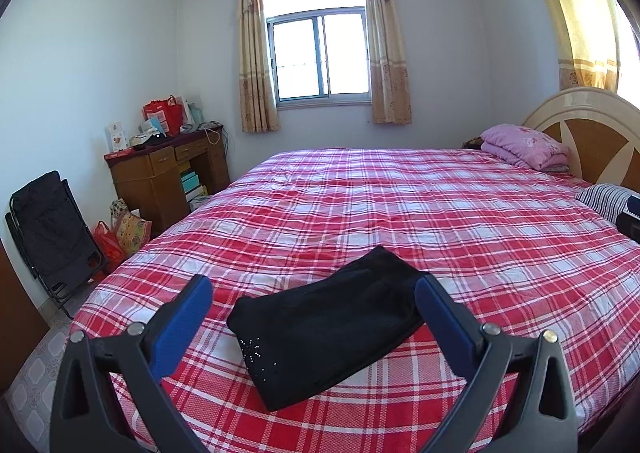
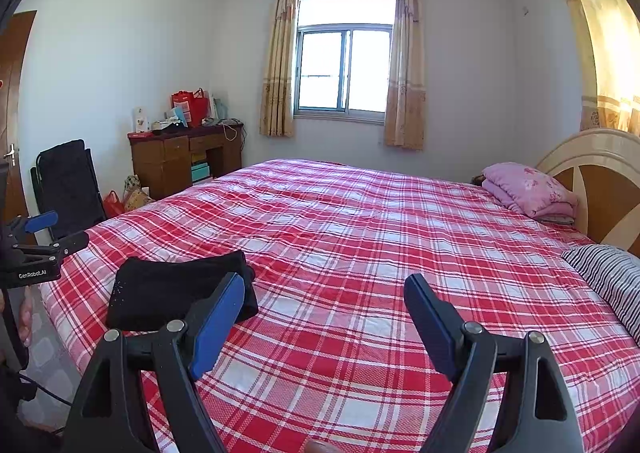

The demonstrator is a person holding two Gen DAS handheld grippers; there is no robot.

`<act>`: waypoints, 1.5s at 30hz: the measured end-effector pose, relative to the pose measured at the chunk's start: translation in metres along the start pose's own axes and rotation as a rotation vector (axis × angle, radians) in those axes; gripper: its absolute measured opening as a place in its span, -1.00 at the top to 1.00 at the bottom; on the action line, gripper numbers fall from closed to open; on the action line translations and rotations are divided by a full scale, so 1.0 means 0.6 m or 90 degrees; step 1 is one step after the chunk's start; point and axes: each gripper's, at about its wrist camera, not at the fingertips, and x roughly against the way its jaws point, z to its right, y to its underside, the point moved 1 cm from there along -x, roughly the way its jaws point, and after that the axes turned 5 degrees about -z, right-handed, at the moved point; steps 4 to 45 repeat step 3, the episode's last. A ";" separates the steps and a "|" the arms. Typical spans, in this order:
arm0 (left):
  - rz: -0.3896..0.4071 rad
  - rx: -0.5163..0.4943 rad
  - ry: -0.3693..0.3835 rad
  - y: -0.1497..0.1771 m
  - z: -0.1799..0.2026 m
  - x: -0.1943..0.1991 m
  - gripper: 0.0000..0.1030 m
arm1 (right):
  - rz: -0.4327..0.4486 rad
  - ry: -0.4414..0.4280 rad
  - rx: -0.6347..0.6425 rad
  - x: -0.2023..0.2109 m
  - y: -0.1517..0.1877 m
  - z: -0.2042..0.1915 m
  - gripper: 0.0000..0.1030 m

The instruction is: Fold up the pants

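The black pants [image 1: 324, 327] lie folded into a compact rectangle on the red plaid bed [image 1: 400, 213], near its front left corner. They also show in the right wrist view [image 2: 176, 293]. My left gripper [image 1: 314, 295] is open and empty, held above the bed with the folded pants between and beyond its blue pads. My right gripper [image 2: 324, 295] is open and empty, over bare bedspread [image 2: 360, 233] to the right of the pants. The left gripper [image 2: 44, 237] appears at the left edge of the right wrist view.
A folded pink quilt [image 1: 524, 147] and a striped pillow [image 1: 608, 201] lie by the headboard [image 1: 588, 125] at the right. A wooden desk [image 1: 168, 173] with bags, a folded black chair [image 1: 52, 229] and floor bags [image 1: 120, 237] stand left of the bed. A door [image 2: 14, 113] is far left.
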 end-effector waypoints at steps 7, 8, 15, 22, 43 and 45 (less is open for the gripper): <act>0.004 -0.004 0.002 0.000 0.003 0.001 -1.00 | -0.002 0.000 0.001 -0.001 0.001 -0.003 -0.62; 0.004 -0.004 0.002 0.000 0.003 0.001 -1.00 | -0.002 0.000 0.001 -0.001 0.001 -0.003 -0.62; 0.004 -0.004 0.002 0.000 0.003 0.001 -1.00 | -0.002 0.000 0.001 -0.001 0.001 -0.003 -0.62; 0.004 -0.004 0.002 0.000 0.003 0.001 -1.00 | -0.002 0.000 0.001 -0.001 0.001 -0.003 -0.62; 0.004 -0.004 0.002 0.000 0.003 0.001 -1.00 | -0.002 0.000 0.001 -0.001 0.001 -0.003 -0.62; 0.004 -0.004 0.002 0.000 0.003 0.001 -1.00 | -0.002 0.000 0.001 -0.001 0.001 -0.003 -0.62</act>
